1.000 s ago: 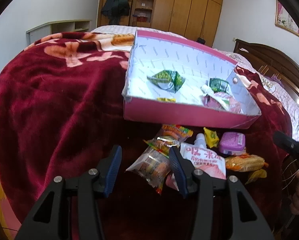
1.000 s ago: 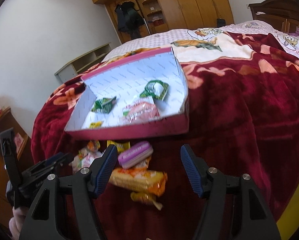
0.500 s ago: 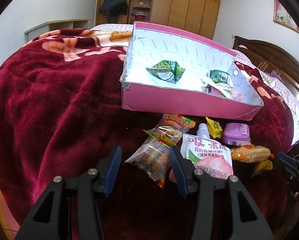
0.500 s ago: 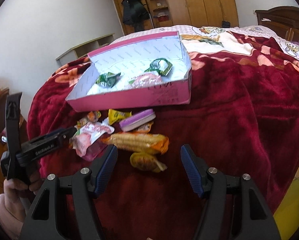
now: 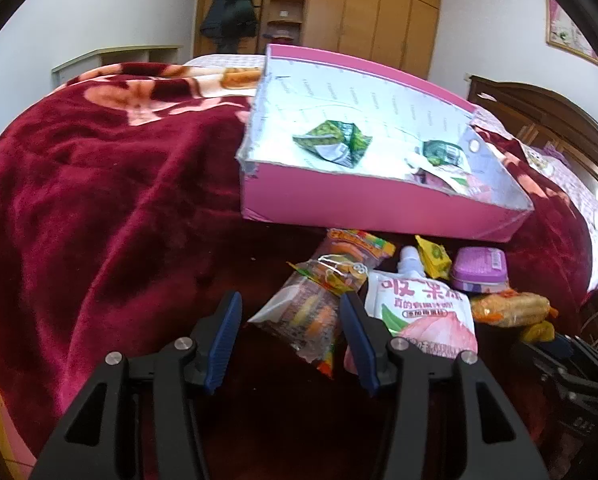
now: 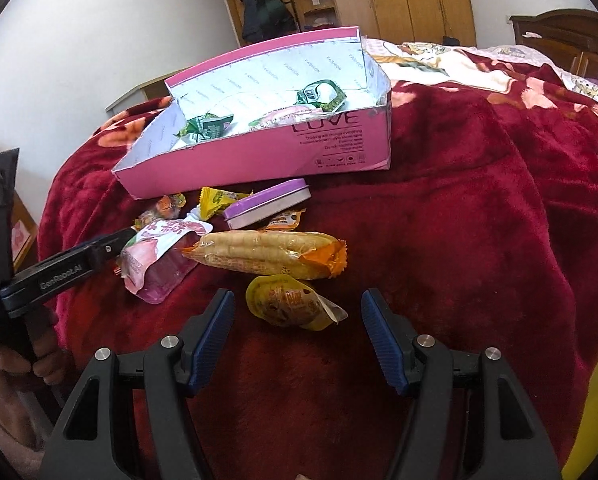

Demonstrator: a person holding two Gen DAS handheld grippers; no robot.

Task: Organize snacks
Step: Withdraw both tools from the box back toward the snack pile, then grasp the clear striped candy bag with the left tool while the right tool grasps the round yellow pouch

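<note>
Both hand-held grippers, left (image 5: 291,340) and right (image 6: 297,336), spread over dark red blanket (image 5: 99,200), wooden wardrobe (image 5: 379,12) behind.

Both wrist cams sit low and close over the bed, angled down – left one from the left, right one opposite; both catch the pink box (image 5: 371,204) (image 6: 259,160) and the snack pile (image 5: 379,292) (image 6: 239,248).

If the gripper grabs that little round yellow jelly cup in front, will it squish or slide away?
The yellow jelly cup looks like thin moulded plastic, so it would probably dent rather than flop. Its shiny rounded side may slip from the right gripper, whose jaws stand open around it. It likely won't roll far, since the plush red blanket should hold it.
</note>
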